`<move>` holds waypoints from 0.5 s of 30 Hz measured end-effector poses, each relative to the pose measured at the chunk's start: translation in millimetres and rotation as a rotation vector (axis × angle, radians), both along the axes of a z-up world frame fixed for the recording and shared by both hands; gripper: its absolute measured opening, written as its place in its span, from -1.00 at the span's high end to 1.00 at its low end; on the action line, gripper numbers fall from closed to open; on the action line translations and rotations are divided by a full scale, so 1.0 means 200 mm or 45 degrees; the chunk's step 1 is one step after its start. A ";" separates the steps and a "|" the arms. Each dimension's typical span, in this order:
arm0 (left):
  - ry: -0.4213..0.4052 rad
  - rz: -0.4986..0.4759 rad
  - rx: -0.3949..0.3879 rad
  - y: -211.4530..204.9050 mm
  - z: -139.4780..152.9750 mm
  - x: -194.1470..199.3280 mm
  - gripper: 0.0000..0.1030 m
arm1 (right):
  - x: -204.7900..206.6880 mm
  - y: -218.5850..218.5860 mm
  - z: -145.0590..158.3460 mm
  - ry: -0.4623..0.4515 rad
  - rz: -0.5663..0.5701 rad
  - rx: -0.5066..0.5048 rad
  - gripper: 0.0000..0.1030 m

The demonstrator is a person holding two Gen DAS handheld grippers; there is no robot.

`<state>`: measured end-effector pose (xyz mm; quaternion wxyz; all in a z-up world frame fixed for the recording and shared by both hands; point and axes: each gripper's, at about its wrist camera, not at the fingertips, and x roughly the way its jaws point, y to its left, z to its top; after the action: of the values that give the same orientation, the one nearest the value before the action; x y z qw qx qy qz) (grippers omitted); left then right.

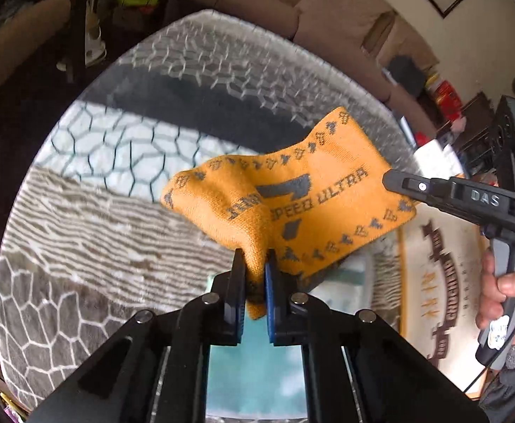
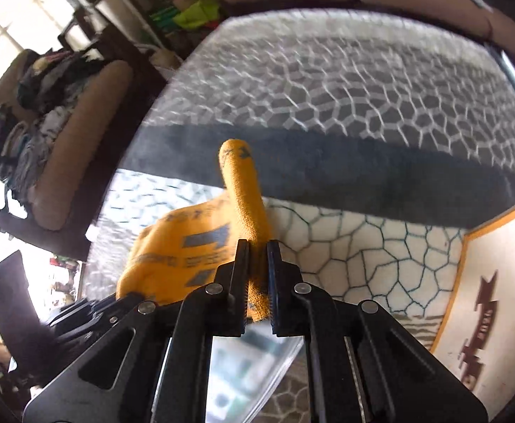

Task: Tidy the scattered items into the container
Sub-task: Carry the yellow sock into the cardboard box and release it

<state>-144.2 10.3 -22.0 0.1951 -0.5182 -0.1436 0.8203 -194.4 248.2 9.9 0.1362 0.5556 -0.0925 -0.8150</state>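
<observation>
An orange knit sock (image 1: 292, 204) with grey lettering hangs in the air above a patterned rug. My left gripper (image 1: 255, 275) is shut on one end of it. My right gripper (image 2: 257, 268) is shut on the other end of the sock (image 2: 243, 197); its black fingers (image 1: 419, 187) reach the sock's right edge in the left wrist view. The left gripper's body shows at the lower left of the right wrist view. A cream box with an orange border and brown print (image 1: 433, 275) lies on the rug at the right, also in the right wrist view (image 2: 497, 299).
A grey, white and dark honeycomb rug (image 1: 116, 148) covers the floor. A clear plastic container (image 2: 254, 363) shows below my right gripper. Tan sofas (image 2: 81, 141) with piled clothes and cluttered shelves ring the rug. A hand (image 1: 504, 282) holds the right gripper's handle.
</observation>
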 end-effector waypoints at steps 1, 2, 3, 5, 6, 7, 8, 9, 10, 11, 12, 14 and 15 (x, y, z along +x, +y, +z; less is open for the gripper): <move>0.016 -0.004 0.010 0.00 0.04 0.01 0.83 | 0.01 -0.01 0.05 0.022 0.016 0.000 0.82; 0.033 -0.010 0.016 0.01 0.08 0.02 0.83 | 0.03 -0.02 0.11 0.044 0.033 -0.005 0.82; 0.054 -0.023 0.014 0.03 0.13 0.04 0.83 | 0.06 -0.02 0.17 0.069 0.047 -0.014 0.82; 0.095 -0.047 0.010 0.07 0.24 0.06 0.83 | 0.10 -0.01 0.27 0.112 0.062 -0.032 0.82; 0.118 -0.062 0.014 0.10 0.29 0.07 0.83 | 0.13 0.01 0.33 0.138 0.068 -0.043 0.82; 0.145 -0.077 0.018 0.13 0.36 0.08 0.83 | 0.17 0.03 0.38 0.163 0.070 -0.046 0.82; 0.174 -0.102 0.024 0.16 0.43 0.09 0.83 | 0.20 0.07 0.43 0.185 0.072 -0.046 0.82; 0.197 -0.124 0.034 0.20 0.50 0.10 0.83 | 0.25 0.12 0.49 0.209 0.068 -0.053 0.82; 0.222 -0.147 0.048 0.24 0.58 0.12 0.83 | 0.29 0.18 0.54 0.229 0.058 -0.060 0.82; 0.252 -0.179 0.059 0.29 0.65 0.14 0.83 | 0.34 0.25 0.58 0.246 0.048 -0.067 0.82; 0.280 -0.212 0.064 0.35 0.72 0.16 0.83 | 0.40 0.34 0.64 0.270 0.027 -0.073 0.82; 0.333 -0.283 0.068 0.50 0.84 0.20 0.83 | 0.50 0.50 0.73 0.311 -0.017 -0.078 0.82; 0.350 -0.317 0.068 0.58 0.88 0.22 0.83 | 0.56 0.62 0.77 0.334 -0.058 -0.086 0.82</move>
<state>-101.1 125.6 154.2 0.3265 -0.4094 -0.0722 0.8488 -82.4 371.2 164.7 0.1473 0.4370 -0.1139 -0.8800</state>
